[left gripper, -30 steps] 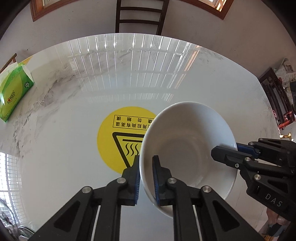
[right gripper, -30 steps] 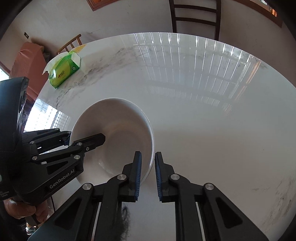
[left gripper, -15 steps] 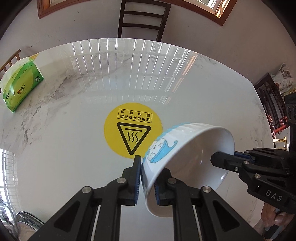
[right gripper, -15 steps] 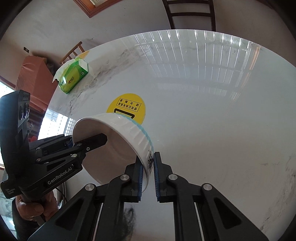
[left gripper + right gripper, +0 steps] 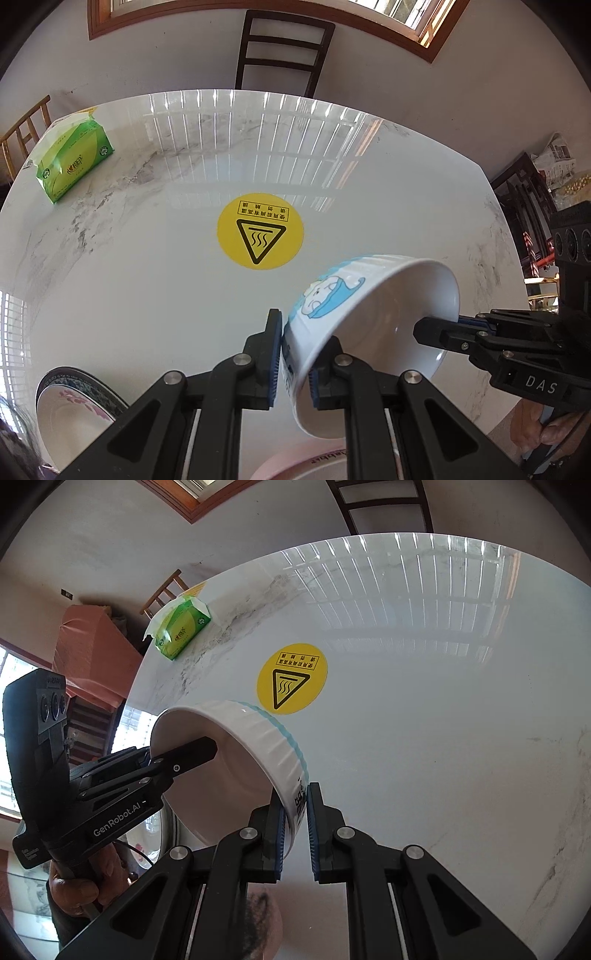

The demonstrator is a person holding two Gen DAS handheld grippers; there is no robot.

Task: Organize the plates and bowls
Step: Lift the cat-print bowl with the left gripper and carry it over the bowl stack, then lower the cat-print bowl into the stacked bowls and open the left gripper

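A white bowl (image 5: 373, 321) with a blue cartoon print hangs tilted above the table, held by both grippers on opposite sides of its rim. My left gripper (image 5: 293, 354) is shut on the rim nearest its camera. My right gripper (image 5: 295, 823) is shut on the opposite rim of the bowl (image 5: 236, 753). Each gripper shows in the other's view, the right one (image 5: 443, 328) and the left one (image 5: 173, 760). Stacked plates (image 5: 74, 410) lie at the lower left. A pink-rimmed dish (image 5: 310, 461) lies below the bowl.
The round white marble table (image 5: 147, 280) carries a yellow hot-surface sticker (image 5: 260, 234) at its middle and a green tissue pack (image 5: 72, 160) at the far left. A dark chair (image 5: 282, 55) stands behind the table. Dark furniture (image 5: 532, 206) stands to the right.
The bowl has been lifted off the table by both grippers and tilted, its mouth turned toward the right gripper. Both views have pulled back and up, showing the sticker and the plates.
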